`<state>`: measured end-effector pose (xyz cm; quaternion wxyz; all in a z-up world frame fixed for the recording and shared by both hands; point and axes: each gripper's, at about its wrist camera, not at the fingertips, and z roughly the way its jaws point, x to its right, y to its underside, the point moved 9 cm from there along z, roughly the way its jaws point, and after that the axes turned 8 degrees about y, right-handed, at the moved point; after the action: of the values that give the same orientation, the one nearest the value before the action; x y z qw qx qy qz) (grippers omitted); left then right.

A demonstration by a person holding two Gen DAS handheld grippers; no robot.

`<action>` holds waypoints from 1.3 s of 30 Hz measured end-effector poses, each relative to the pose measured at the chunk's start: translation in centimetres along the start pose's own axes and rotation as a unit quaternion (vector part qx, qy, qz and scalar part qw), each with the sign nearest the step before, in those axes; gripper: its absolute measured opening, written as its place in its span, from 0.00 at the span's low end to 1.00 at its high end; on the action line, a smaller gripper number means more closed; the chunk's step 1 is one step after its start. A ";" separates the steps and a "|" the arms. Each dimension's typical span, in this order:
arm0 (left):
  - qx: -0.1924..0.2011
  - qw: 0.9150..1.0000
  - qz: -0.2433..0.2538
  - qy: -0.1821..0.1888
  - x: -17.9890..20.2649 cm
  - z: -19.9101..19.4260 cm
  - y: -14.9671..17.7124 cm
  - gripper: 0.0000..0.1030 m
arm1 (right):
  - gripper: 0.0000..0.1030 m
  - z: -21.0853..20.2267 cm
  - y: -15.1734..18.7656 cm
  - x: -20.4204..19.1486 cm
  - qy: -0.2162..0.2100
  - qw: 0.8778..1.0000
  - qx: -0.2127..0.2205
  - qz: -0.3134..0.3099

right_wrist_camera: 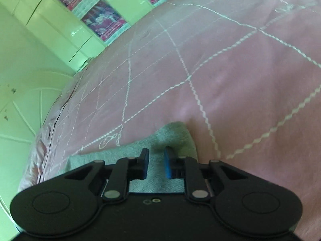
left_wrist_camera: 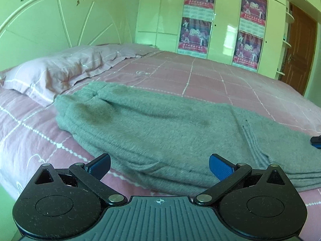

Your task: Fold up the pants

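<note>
- Lying flat on the pink quilted bedspread with white stitched grid lines, the grey fleecy knitted pants ran with their long axis from far left to near right in the left wrist view, one end bunched near the pink pillow and the other passing out of frame at the right.
- The pants appeared already doubled: several stacked layer edges showed along the near right margin, so the garment was judged partly folded, with a crosswise fold still outstanding.
- The left gripper hovered just short of the near long edge of the pants, jaws spread wide apart and holding nothing; the cloth lay directly ahead of and between the blue ribbed pads.
- The right gripper sat low over a rounded end of the pants, jaws drawn close with a narrow gap. Grey cloth lay beneath and between them, but whether they pinched it could not be told.
- A blue tip of the right gripper also showed at the right margin of the left wrist view, resting at the cloth.
- Judgement: the right gripper was nearer to a hold; the coming move turned on carrying that end along the long axis toward the pillow end.
- Material: thick, soft, napped fabric, faintly darker in patches; it would likely drape heavily and its layers slip.
- Background: a cream headboard and glossy wardrobe doors bearing red posters.
</note>
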<state>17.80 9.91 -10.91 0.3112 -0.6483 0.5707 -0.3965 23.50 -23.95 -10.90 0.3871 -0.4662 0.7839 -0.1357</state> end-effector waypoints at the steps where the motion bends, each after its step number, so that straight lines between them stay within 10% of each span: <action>1: 0.007 1.000 0.000 0.000 0.2 -0.1 -0.4 1.00 | 0.18 -1.4 -0.2 0.0 -0.006 1.000 0.016 -0.003; 24: -0.020 0.998 0.042 -0.040 1.2 2.3 -0.4 1.00 | 0.31 -7.0 7.4 -1.5 0.028 0.984 0.005 -0.176; 29: 0.001 0.999 0.013 -0.035 -0.2 1.3 -1.6 1.00 | 0.33 -8.4 4.6 -7.6 -0.013 0.975 0.065 -0.211; 36: -0.017 0.997 -0.043 -0.065 -5.9 1.7 -2.5 1.00 | 0.62 -0.8 5.8 -8.6 0.068 0.964 0.006 -0.258; 39: -0.011 0.993 -0.098 -0.059 -9.0 1.6 -2.4 1.00 | 0.62 -3.5 6.1 -9.6 0.013 0.973 0.036 -0.227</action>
<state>20.10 19.13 -11.10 0.2967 -0.7268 0.4891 -0.3802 19.69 -13.20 -7.44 0.3522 -0.6159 0.6572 -0.2542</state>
